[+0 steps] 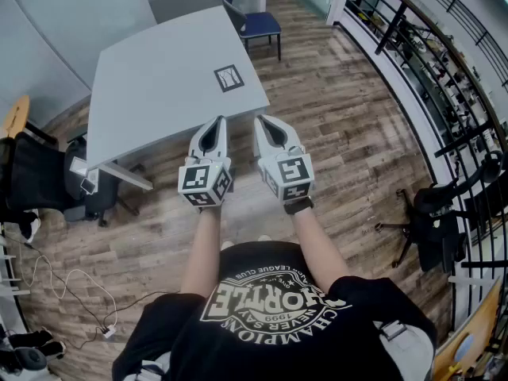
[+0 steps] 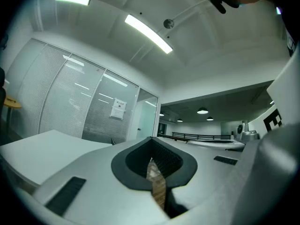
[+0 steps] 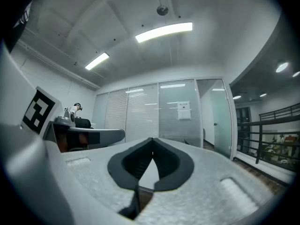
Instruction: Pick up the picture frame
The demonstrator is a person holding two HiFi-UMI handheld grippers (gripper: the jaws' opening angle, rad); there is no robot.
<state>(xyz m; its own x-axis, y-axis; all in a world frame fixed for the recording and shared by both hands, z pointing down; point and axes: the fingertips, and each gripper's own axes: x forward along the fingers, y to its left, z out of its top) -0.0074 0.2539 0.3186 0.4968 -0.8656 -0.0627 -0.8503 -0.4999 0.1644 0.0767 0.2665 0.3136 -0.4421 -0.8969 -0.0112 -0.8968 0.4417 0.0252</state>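
A small picture frame (image 1: 228, 78) with a dark border lies flat on the grey table (image 1: 159, 78), near its front right corner. My left gripper (image 1: 217, 122) and right gripper (image 1: 262, 121) hang side by side just short of the table's front edge, level and pointing at it. Both are shut with nothing between the jaws. The frame lies a short way beyond the tips, between the two. In the left gripper view, the closed jaws point over the table top (image 2: 42, 146). The right gripper view shows closed jaws and a glass wall (image 3: 154, 111) ahead.
A blue chair (image 1: 255, 24) stands behind the table. A black office chair (image 1: 55, 177) is at the table's left, and another (image 1: 432, 221) stands on the wooden floor at the right near a black railing (image 1: 429, 46). Cables (image 1: 71, 292) lie on the floor at lower left.
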